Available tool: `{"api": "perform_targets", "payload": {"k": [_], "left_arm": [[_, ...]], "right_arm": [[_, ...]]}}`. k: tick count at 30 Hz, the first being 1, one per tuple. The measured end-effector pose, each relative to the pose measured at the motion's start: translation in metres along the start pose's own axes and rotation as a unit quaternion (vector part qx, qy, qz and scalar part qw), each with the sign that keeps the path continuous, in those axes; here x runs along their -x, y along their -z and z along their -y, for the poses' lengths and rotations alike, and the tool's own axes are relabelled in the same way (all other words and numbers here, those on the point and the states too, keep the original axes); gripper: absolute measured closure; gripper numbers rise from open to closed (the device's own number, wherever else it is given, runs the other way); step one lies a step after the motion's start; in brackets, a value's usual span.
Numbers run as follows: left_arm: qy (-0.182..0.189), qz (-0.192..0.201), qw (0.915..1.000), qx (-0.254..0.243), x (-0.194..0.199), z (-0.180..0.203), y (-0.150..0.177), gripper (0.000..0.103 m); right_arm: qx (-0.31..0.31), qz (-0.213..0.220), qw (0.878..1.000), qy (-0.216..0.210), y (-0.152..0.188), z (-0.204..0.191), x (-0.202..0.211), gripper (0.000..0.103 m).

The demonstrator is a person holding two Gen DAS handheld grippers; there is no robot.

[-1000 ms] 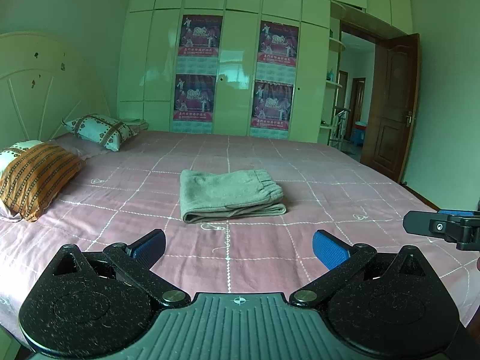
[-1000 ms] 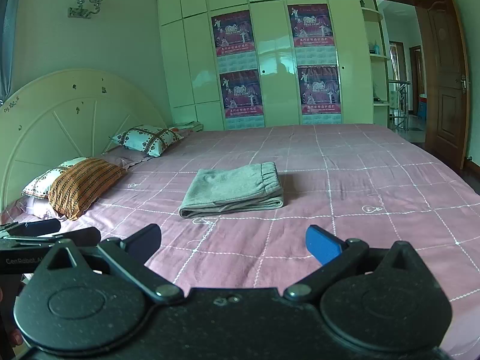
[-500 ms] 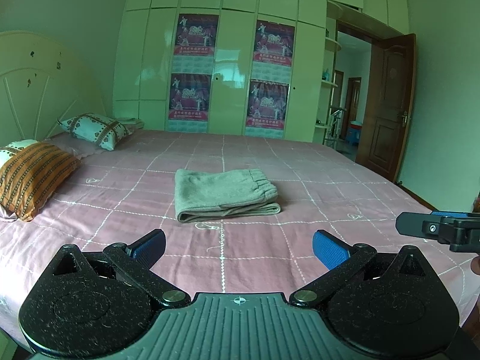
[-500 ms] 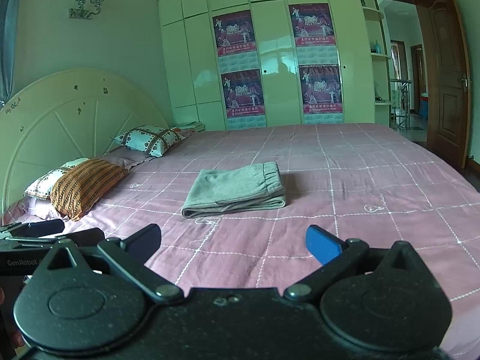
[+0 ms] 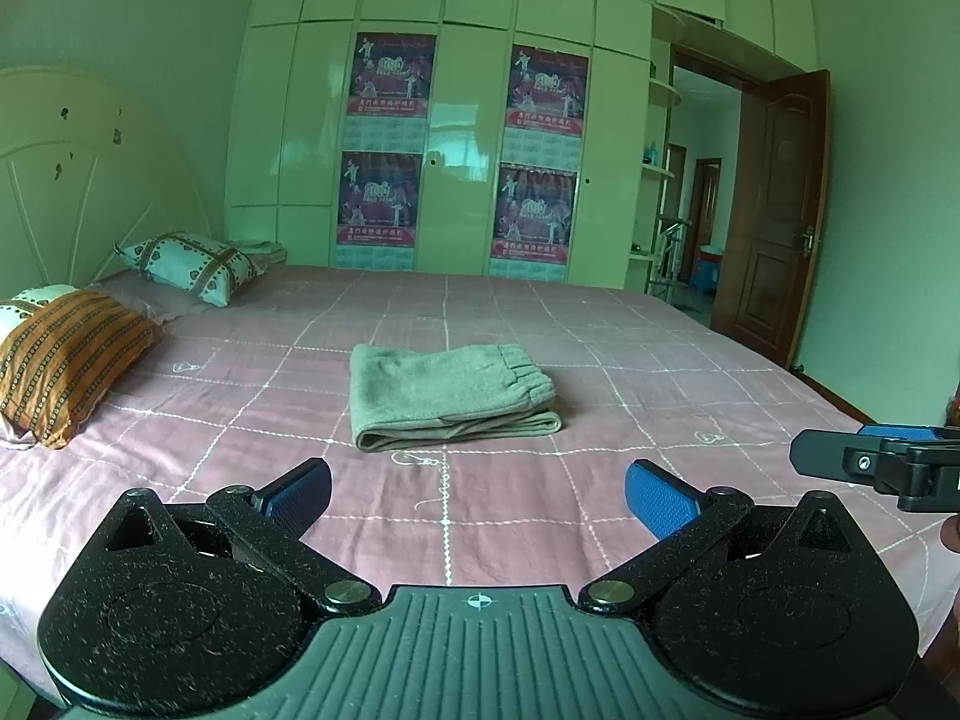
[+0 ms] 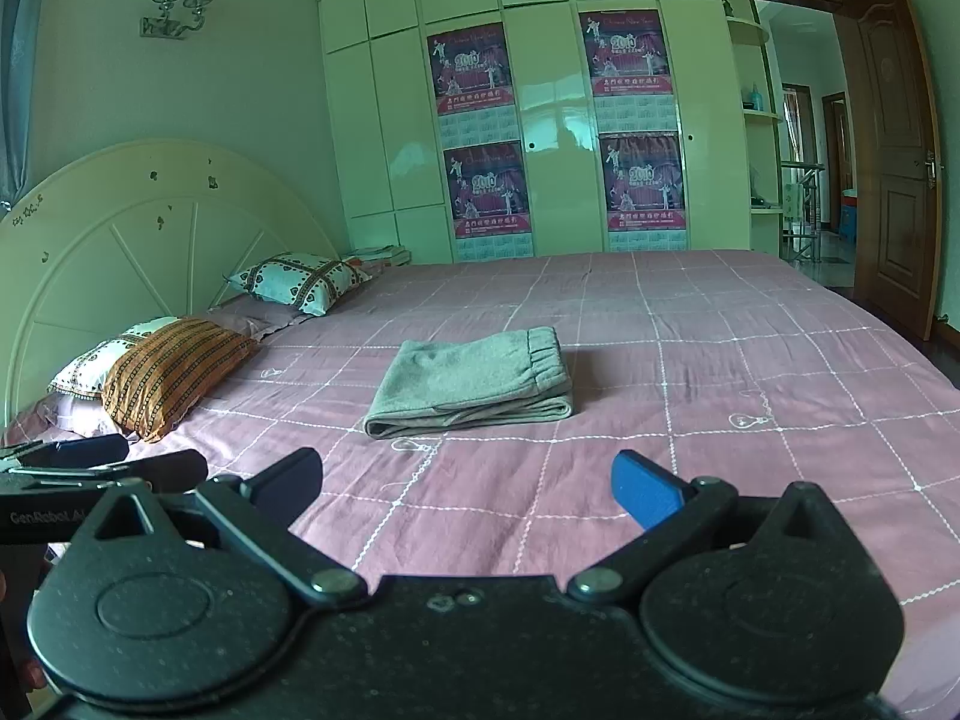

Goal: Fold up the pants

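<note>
The pants point(image 5: 451, 396) lie folded in a compact stack mid-bed point(image 5: 660, 360), at twelve o'clock from both tongs, waistband to the right. The left tongs point(image 5: 477, 489) and right tongs point(image 6: 467, 480) hang well short of them, both spread wide and empty, likely because folding looks complete.

Bedroom, pale green walls. Bed point(image 6: 690, 360) under pink grid-stitched cover fills lower view. Cream fan-pattern headboard point(image 6: 138, 240) at left edge. Three pillows along headboard end: orange striped point(image 6: 171, 375), white patterned one point(image 6: 90, 360) behind it, mint heart-print point(image 6: 294, 282) near far corner. Glossy cream wardrobe point(image 6: 558, 120) across far wall, four posters point(image 6: 474, 69) on doors. Twin-shade wall lamp point(image 6: 177, 0) above headboard. Brown wooden door point(image 6: 894, 150) open at right, hallway beyond. Daylight, soft.
</note>
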State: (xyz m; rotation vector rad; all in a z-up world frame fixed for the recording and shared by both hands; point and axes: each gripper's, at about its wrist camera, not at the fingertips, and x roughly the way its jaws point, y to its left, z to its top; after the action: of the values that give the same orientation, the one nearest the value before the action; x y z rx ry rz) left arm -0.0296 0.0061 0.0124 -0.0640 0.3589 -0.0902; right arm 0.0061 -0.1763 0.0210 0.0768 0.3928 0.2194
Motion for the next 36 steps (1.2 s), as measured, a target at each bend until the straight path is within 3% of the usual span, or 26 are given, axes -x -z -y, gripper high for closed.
{"api": "perform_targets", "payload": {"k": [30, 36], "left_arm": [[-0.002, 0.007, 1.0000, -0.004, 0.0004, 0.0030, -0.0013, 0.000], [-0.026, 0.016, 0.9994, -0.015, 0.0018, 0.0046, 0.0010, 0.000]], "right_arm": [[0.008, 0.004, 1.000, 0.005, -0.0051, -0.0034, 0.0041, 0.006], [0.013, 0.002, 1.000, 0.003, -0.0039, -0.0018, 0.0033, 0.006]]}}
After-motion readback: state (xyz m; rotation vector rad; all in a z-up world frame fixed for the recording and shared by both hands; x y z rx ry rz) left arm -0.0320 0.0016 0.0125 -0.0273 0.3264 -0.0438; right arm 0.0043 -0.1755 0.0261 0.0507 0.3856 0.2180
